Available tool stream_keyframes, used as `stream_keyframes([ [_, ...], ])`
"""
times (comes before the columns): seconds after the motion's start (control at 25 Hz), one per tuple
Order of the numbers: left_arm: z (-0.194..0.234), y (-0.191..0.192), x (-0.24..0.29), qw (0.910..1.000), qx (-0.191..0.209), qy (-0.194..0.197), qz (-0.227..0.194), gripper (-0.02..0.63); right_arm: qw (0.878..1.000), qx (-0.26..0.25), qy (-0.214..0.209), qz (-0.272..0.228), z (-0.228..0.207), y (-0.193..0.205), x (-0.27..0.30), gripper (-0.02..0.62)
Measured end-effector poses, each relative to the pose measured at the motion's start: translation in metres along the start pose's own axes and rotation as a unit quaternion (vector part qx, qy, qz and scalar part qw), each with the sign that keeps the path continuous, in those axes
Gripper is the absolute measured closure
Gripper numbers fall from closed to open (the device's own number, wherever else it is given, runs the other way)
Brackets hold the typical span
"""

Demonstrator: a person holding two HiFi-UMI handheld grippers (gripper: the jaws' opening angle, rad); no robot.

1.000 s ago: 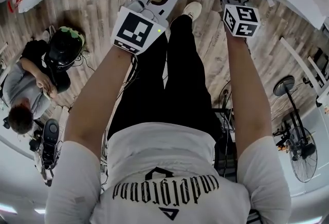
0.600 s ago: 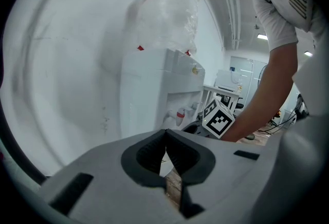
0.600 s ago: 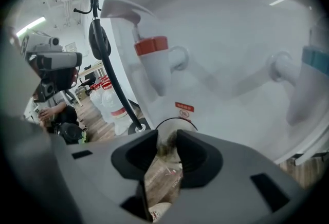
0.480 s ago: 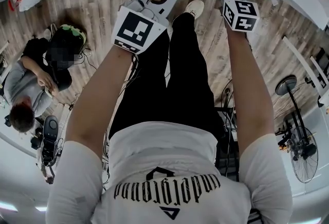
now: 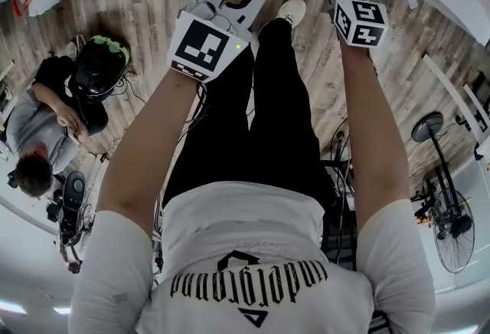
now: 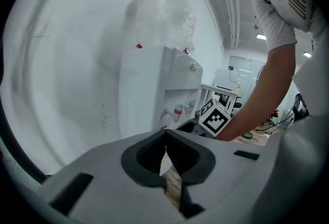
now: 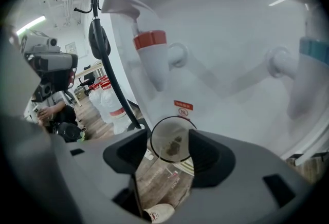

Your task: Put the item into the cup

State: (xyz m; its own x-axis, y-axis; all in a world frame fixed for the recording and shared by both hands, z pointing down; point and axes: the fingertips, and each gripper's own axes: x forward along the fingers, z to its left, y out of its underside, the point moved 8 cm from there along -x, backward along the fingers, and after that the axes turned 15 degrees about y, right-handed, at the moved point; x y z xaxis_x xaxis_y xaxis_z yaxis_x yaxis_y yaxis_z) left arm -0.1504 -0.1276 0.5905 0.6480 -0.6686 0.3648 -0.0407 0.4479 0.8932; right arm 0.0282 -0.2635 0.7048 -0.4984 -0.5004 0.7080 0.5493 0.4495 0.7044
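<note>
Okay, right tongs (image 7: 169,138) are up at the water dispenser (image 7: 231,38), jaws opening, already wide. A clear cup (image 7: 162,130) stands between the two pads, under the red tap (image 7: 152,56); the blue tap (image 7: 311,69) is off to the right. The pads sit just beside the cup's sides, and I can't tell if they touch it. The brown item (image 7: 172,145) lies inside the cup at its bottom; too small to tell what it is.

Left tongs (image 6: 165,138) are closed with the pad tips meeting and nothing between them. They point toward the dispenser's white side, with the right arm and its marker cube (image 6: 213,119) in front of them.

In the head view both arms reach forward over a wood floor (image 5: 153,11), with the left tongs well apart from the right. A second person (image 5: 38,133) sits on the floor at the left. A standing fan (image 5: 448,221) is at the right.
</note>
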Motion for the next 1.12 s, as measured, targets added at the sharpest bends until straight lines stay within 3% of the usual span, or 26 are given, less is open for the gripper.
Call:
stream_keyframes([
  [0.4,-0.004,-0.020,-0.008,0.9999,0.009,0.001,-0.005,0.598,1.000,0.003,0.001,-0.009,0.008,-0.010,-0.027,0.334],
  [0.8,-0.032,-0.083,-0.059,0.9990,0.041,0.004,-0.018,0.598,1.000,0.003,0.002,-0.018,0.039,-0.040,-0.123,0.368],
  [1.12,-0.089,-0.170,-0.125,0.9941,0.076,0.040,-0.067,0.598,0.995,0.001,-0.007,-0.095,0.063,-0.110,-0.235,0.481],
])
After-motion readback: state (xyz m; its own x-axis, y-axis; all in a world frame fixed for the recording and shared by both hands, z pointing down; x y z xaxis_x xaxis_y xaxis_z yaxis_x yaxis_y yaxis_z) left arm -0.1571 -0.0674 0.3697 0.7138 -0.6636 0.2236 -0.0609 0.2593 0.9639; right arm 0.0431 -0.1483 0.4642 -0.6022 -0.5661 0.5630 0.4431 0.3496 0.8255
